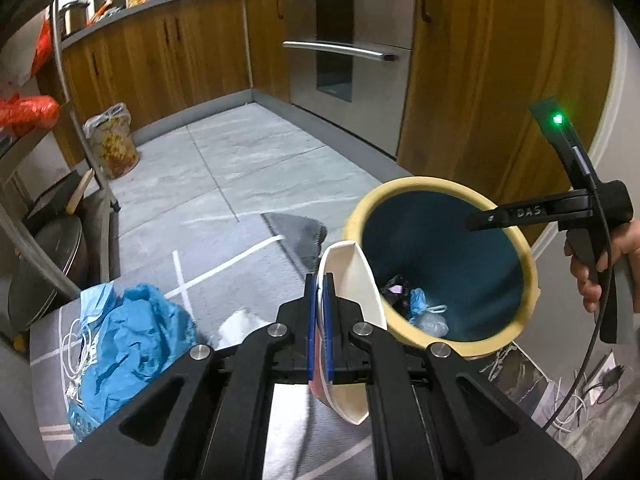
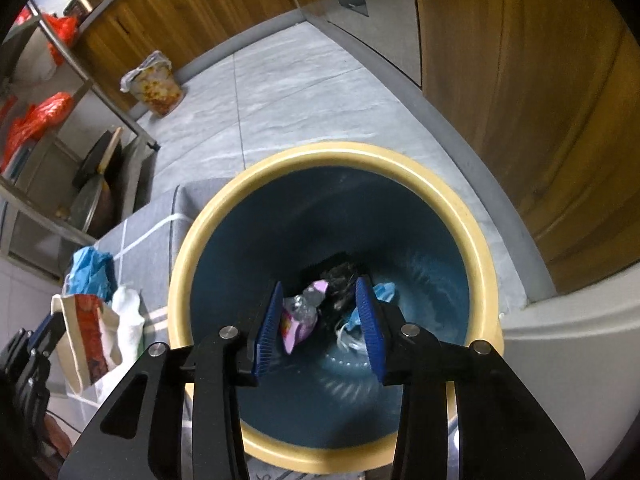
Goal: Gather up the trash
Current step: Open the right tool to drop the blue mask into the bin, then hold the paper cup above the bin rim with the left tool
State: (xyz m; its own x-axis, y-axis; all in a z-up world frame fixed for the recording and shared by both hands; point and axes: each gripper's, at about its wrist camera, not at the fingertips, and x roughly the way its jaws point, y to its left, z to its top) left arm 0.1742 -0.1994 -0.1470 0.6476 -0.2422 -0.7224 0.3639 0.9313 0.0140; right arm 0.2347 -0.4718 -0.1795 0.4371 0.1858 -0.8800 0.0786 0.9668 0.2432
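Nearest in the left wrist view, the left gripper (image 1: 319,280) has its blue-padded jaws clamped on a flattened white paper carton with a red printed side (image 1: 352,280), held on edge just beside the rim of the bin. Below it lies a grey rug with white lines (image 1: 224,256), and on the rug, to the left, a crumpled blue plastic bag (image 1: 132,336) with a white cord beside it, and a small white wad (image 1: 240,322) next to the gripper.

In the right wrist view, the right gripper (image 2: 320,300) hangs over the mouth of the round bin with a cream rim and dark teal inside (image 2: 316,160). Its jaws stand apart with nothing pressed between the pads. Below them, on the bin's floor, lie a pink and purple wrapper (image 2: 296,320), a dark crumpled piece (image 2: 340,280) and a small knotted blue bag (image 2: 384,292). A hand (image 1: 600,264) grips the right gripper's handle, seen at the edge of the left view.

Farther off is the grey tiled floor (image 1: 248,152), where a patterned yellow sack (image 1: 114,144) stands against the wooden cabinets (image 1: 160,60). A metal shelf with orange bags (image 2: 40,116) stands to the left, and a steel oven (image 1: 344,40) is set into the far wall.
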